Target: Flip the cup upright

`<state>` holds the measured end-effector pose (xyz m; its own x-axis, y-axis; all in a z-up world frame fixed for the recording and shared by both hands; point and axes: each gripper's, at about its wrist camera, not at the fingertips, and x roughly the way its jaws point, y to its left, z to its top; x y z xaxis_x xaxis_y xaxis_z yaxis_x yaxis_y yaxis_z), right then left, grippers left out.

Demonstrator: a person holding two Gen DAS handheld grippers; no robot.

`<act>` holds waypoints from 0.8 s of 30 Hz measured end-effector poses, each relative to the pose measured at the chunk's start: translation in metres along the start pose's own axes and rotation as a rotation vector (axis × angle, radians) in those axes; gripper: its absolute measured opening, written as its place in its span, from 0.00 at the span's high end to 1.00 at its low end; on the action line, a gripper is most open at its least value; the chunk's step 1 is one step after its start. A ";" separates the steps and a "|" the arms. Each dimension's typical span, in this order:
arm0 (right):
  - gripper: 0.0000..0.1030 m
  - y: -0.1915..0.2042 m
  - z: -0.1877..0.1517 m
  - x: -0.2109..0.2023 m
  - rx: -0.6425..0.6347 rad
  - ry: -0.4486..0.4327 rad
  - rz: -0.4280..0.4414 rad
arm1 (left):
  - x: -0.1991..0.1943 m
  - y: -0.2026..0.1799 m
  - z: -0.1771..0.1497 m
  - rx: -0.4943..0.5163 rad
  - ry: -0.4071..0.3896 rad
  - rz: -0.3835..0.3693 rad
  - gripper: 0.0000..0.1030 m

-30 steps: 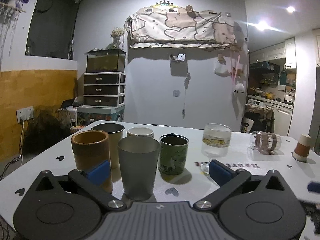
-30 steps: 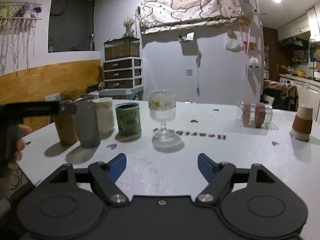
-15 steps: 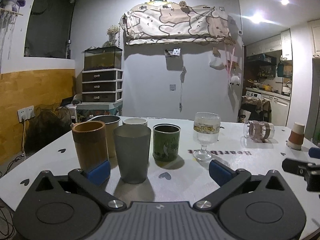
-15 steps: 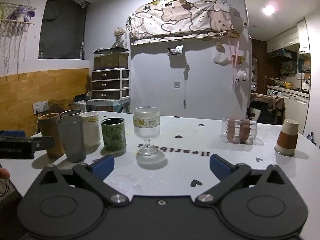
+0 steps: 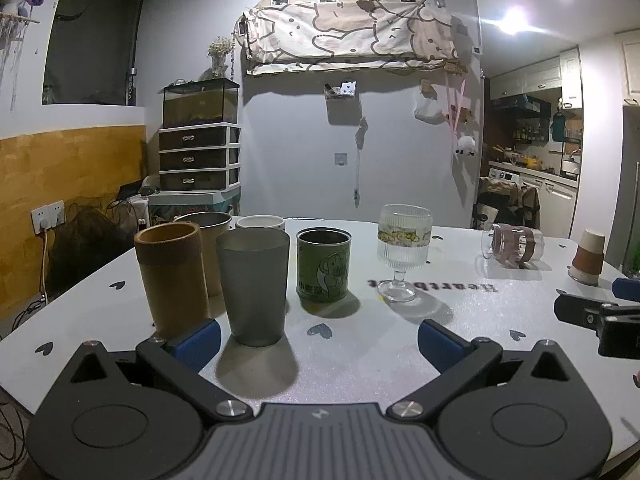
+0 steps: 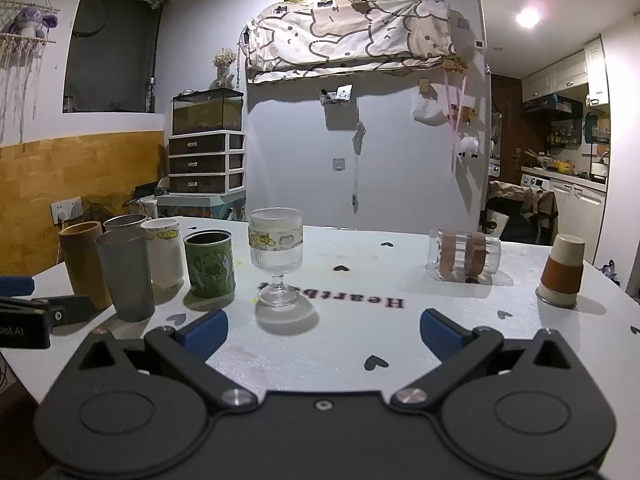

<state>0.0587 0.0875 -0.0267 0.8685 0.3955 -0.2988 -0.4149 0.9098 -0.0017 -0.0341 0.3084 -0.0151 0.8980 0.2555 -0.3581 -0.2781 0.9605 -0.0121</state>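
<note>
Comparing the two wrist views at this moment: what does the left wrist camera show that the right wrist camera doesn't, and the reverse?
Only the left wrist view shows the right tool from outside, entering at its right edge. Only the right wrist view shows the left tool at its left edge, plus a purple plush toy on the wall. Both share the white table, the upright cluster including the grey tumbler, the stemmed glass, the clear cup lying on its side, and the upside-down paper cup. Both tools are open and empty.

steel cup [image 5: 208, 240] mostly hidden behind bamboo cup [image 5: 170, 280]; white cup [image 5: 260, 223] only rim showing.
</note>
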 end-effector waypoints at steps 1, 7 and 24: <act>0.00 0.000 0.000 0.000 0.001 0.001 0.000 | 0.000 0.000 0.000 0.001 -0.001 0.001 0.00; 0.00 0.001 0.000 0.000 -0.003 0.007 -0.001 | 0.001 0.001 0.001 -0.003 -0.002 0.010 0.00; 0.00 0.002 -0.001 0.001 -0.006 0.013 -0.001 | 0.000 0.001 -0.001 -0.003 0.003 0.016 0.00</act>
<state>0.0586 0.0897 -0.0276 0.8655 0.3928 -0.3108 -0.4157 0.9095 -0.0081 -0.0346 0.3090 -0.0159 0.8924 0.2707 -0.3611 -0.2938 0.9558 -0.0095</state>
